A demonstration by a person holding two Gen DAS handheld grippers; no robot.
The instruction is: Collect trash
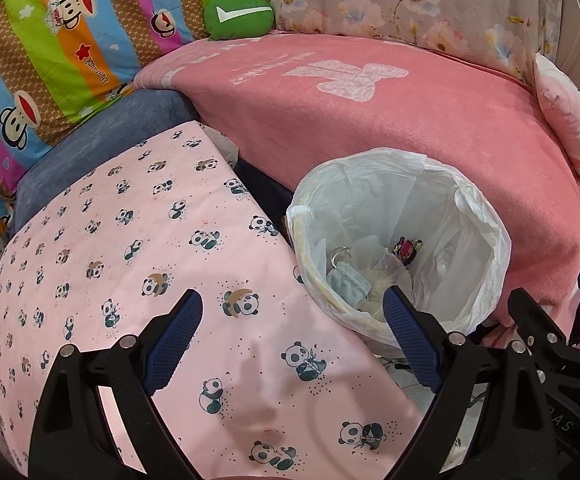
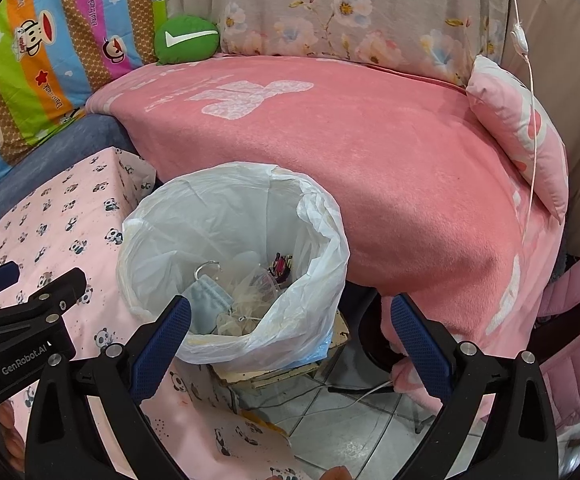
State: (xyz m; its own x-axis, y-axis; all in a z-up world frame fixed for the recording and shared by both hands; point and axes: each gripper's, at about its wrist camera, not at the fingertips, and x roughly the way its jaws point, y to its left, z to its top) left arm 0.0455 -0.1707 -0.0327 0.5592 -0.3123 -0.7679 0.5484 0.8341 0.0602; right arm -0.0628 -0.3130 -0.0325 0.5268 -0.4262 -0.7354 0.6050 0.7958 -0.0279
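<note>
Inside white-lined bin (image 2: 234, 216): blue face mask (image 2: 208, 296), crinkled wrappers; both tools (image 1: 292, 312) (image 2: 290, 316) spread, empty.

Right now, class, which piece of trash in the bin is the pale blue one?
The crumpled face mask, lying at the near-left of the lined bin; the dark colourful wrapper lies farther back.

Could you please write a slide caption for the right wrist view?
Open right gripper above a lined trash bin holding a face mask.

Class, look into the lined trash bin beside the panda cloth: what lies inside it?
Inside the trash bin: a blue face mask, crumpled clear plastic and a colourful wrapper. Anything beneath them is hidden.
</note>
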